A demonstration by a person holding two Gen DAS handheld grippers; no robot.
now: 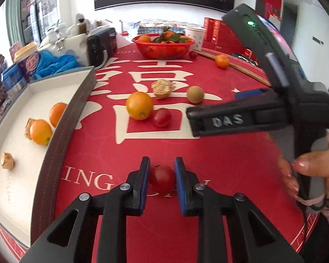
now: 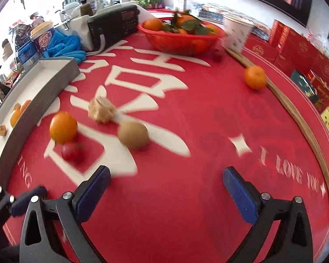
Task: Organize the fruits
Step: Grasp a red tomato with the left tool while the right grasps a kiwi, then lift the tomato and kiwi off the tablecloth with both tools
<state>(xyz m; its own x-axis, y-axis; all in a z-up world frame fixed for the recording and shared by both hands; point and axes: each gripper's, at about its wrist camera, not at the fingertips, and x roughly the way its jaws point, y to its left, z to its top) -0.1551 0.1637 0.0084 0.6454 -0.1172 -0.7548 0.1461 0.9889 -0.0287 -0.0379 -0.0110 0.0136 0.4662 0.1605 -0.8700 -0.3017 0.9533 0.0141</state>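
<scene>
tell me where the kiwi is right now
In the left wrist view the kiwi sits loose on the red tablecloth, right of the dried husk fruit and beyond the small red tomato.

Cloth, card, plastic and fruit skins on my two feeds

The red tablecloth [image 1: 208, 153] looks to me like matt printed cloth, smooth; at nine o'clock the shallow box [image 1: 61, 135] has a grey wall like leatherette with a stitched seam and a matt white paper-like lining. My left gripper [image 1: 161, 180] shows matt black plastic arms, bright metal rivets and ribbed blue pads [image 1: 179, 188], rubbery-looking, against a glossy smooth red tomato [image 1: 161, 178]. At twelve o'clock I see a shiny red plastic mesh basket [image 1: 163, 49], at one o'clock a pale wooden strip [image 2: 296, 114]. The orange [image 1: 139, 105] is waxy and finely pitted, the kiwi [image 1: 195, 94] dull, the tan husk [image 1: 162, 88] dry and papery
</scene>
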